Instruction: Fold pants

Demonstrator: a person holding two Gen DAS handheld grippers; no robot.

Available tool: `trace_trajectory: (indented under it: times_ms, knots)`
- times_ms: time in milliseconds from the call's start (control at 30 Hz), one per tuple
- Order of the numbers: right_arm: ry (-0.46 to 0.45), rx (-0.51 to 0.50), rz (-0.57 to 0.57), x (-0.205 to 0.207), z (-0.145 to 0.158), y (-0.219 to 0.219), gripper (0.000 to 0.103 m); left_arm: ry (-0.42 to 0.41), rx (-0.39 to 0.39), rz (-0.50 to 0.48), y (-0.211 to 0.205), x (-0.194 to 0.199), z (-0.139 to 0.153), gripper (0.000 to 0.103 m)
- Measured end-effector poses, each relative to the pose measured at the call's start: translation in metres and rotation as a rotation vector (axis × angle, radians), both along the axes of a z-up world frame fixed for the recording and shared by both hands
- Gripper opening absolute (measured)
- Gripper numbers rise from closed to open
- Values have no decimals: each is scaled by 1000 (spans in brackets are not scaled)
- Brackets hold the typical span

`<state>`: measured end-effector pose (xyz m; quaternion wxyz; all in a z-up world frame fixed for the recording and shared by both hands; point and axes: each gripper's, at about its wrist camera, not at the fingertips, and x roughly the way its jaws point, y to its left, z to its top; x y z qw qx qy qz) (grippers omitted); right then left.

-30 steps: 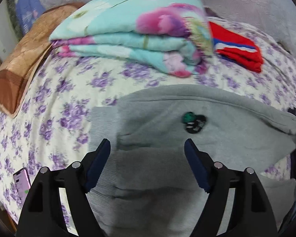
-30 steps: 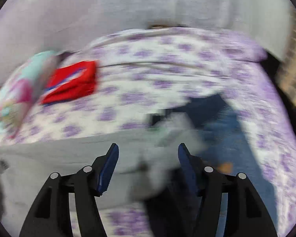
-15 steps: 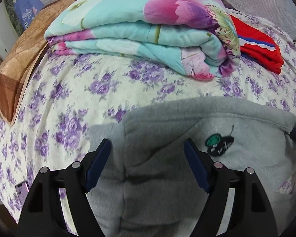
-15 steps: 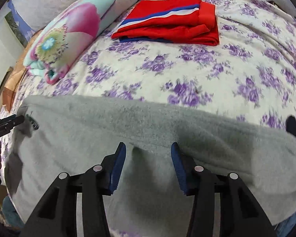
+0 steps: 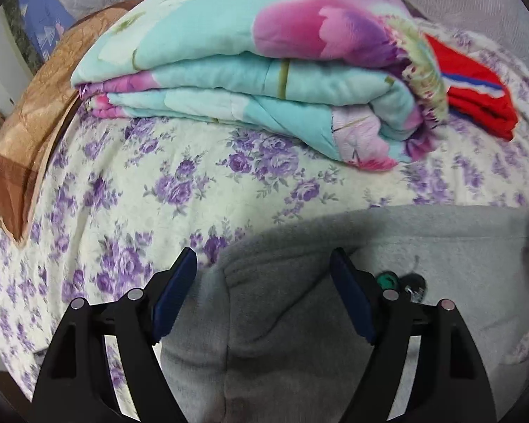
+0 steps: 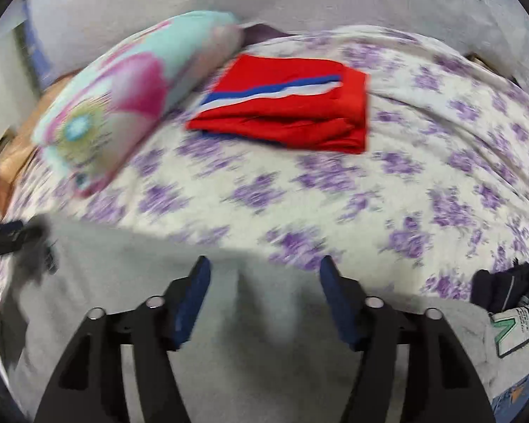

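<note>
Grey fleece pants (image 5: 441,246) lie across the near part of the bed, with a small green and black logo (image 5: 400,282) on them. My left gripper (image 5: 264,292) is open, its blue pads straddling a raised fold at the pants' left end. In the right wrist view the pants (image 6: 141,282) spread below my right gripper (image 6: 264,292), which is open over a raised ridge of grey cloth. The left gripper's tip shows at that view's left edge (image 6: 7,236).
A folded teal floral quilt (image 5: 264,70) and folded red clothing (image 6: 292,112) lie farther back on the purple-flowered sheet (image 5: 158,183). A brown blanket (image 5: 28,134) lies at the left. Dark clothing and denim (image 6: 511,289) lie at the right.
Both grippers have moved forward over the pants toward the far edge. My right gripper has opened wider than half a second ago. The left gripper stays open.
</note>
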<state>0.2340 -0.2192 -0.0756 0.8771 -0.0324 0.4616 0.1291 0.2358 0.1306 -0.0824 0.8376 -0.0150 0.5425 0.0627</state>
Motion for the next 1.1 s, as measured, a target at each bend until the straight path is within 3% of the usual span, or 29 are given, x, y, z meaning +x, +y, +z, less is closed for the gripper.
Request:
trace_trajectory:
  times_ms: [100,167,200,333,467,567,700,767,800,867,967,1100]
  knots:
    - [59,4,144,-9,-10,29,64,0,-51,11,5,-4,3,76]
    - [67,10,174,-9,-13,47,62,5,-46,10,5,-5,1,76]
    - [63,28,188,-8,-13,58,56,14,-27,3,4,-4,-1,76]
    - [48,132,230,6,-1,100,53,12,-6,-8,0,-12,0,76]
    - [94,138,319,18,-9,152,34,18,-31,36,8,-16,1,76]
    - [152,29,292,36,-41,171,17,28,-33,37,10,-17,-1,76]
    - [76,-18,149,62,-49,158,14,68,46,49,15,-7,-19,79]
    - [20,-34,64,60,-36,148,29,75,29,76,22,-5,-19,79]
    - [20,55,91,54,-25,137,33,72,9,89,25,-7,-16,79]
    - [8,85,111,40,-13,118,38,60,-5,88,27,-11,-9,78]
    - [-20,66,108,6,4,63,45,33,-18,67,28,-27,4,78]
    - [-4,29,-1,-35,12,-28,45,-7,-44,33,21,-55,21,79]
